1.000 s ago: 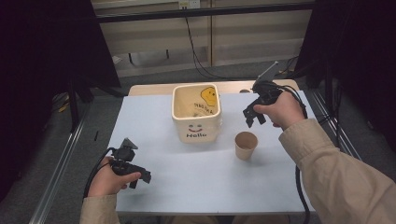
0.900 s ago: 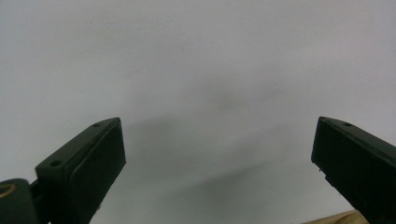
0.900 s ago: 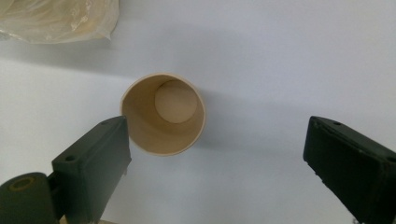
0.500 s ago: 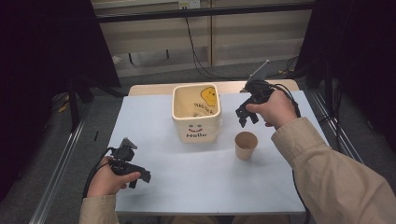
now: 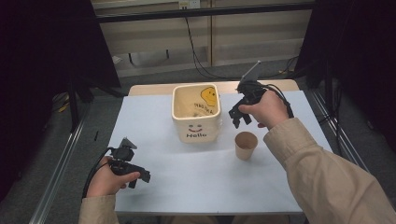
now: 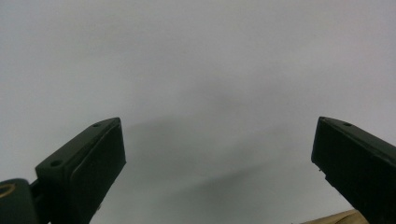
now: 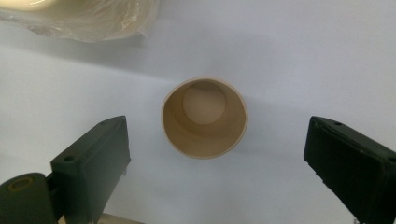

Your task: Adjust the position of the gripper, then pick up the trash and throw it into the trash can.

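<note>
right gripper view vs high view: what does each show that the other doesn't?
Right gripper view alone: the inside and bottom of the paper cup, empty, seen between wide-open jaws. High view alone: the cream bin's smiley and "Hello" print, the left gripper low at the table's near left, and the right gripper held above the table beside the bin. Both: the cup upright on the white table, with the bin close by.

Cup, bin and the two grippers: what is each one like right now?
Cup: upright, empty, on the table.
Bin: upright, open top, clear liner inside.
Right gripper: open, above the cup, holding nothing.
Left gripper: open, holding nothing, low over the table.
</note>
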Motion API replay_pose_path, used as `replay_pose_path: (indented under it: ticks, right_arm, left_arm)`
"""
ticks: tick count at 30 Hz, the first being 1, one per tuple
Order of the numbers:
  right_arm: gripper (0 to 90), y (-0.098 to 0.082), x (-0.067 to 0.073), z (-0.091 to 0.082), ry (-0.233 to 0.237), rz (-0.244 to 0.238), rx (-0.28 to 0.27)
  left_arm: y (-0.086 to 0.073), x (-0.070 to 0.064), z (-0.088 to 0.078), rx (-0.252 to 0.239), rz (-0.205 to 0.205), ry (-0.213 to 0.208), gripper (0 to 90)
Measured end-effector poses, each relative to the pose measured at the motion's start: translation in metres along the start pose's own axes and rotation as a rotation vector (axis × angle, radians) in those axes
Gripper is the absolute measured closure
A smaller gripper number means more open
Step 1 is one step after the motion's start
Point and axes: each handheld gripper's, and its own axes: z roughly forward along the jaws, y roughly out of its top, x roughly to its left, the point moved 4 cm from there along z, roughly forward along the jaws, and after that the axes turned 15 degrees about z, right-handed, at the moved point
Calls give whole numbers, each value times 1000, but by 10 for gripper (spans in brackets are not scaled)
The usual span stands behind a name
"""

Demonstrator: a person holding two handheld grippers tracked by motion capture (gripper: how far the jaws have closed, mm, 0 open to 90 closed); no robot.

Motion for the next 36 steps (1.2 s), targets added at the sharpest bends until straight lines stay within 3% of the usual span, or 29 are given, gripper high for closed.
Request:
replay_pose_path:
  ticks: [15,22,28,30,31,36]
  right_arm:
    - [67,-2,6,24,-20,7,3]
    - [66,-3,6,26,-10,15,2]
    - [63,-2,4,30,-12,15,6]
    - [64,-3,3,33,-9,9,10]
    - [63,-3,3,35,-8,16,14]
    - [63,-5,3,42,4,14,22]
  left_arm:
    - [-1,0,-3,-3,-5,-18,27]
    - [-1,2,-1,0,20,0,27]
    - [-2,3,0,-9,-4,8,27]
    - [-2,2,-2,-1,-3,-6,27]
    - [-3,4,-3,6,15,4,27]
    - [-3,4,-3,-5,13,9,27]
